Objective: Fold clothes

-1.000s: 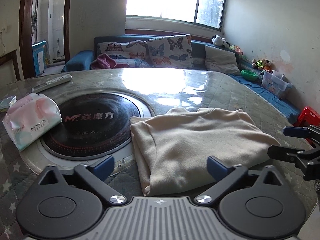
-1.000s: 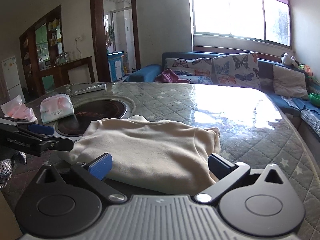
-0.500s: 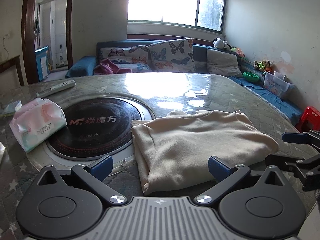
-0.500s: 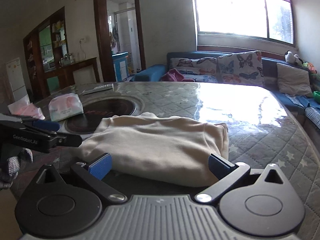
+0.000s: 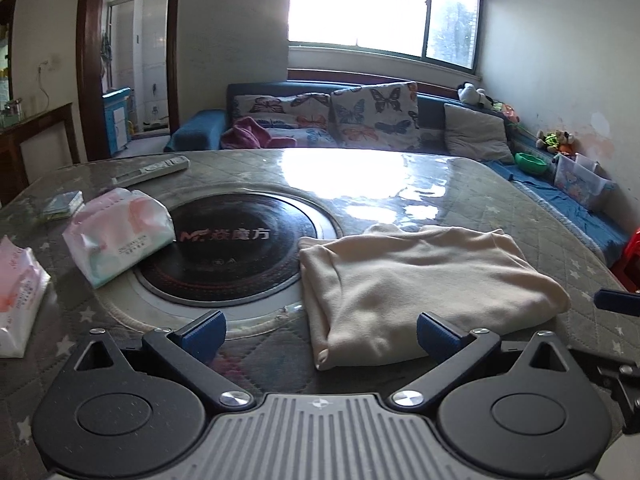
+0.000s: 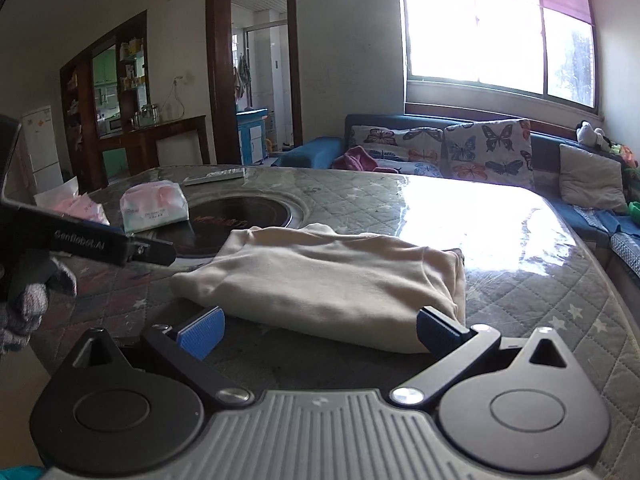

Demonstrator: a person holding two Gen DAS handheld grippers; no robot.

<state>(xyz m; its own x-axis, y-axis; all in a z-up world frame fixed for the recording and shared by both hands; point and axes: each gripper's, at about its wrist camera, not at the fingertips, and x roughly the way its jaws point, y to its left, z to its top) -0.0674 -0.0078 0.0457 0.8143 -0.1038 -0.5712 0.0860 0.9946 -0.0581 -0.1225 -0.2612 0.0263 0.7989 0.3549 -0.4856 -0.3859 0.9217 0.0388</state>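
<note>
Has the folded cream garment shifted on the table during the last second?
No. The folded cream garment keeps its left edge beside the black round cooktop; only the cameras pulled back.

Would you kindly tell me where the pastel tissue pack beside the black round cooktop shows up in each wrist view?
Left wrist view: the tissue pack sits at left of centre, overlapping the cooktop's left edge.
Right wrist view: the tissue pack lies at upper left, far behind the folded cream garment.
Shared landmark: the black round cooktop.
</note>
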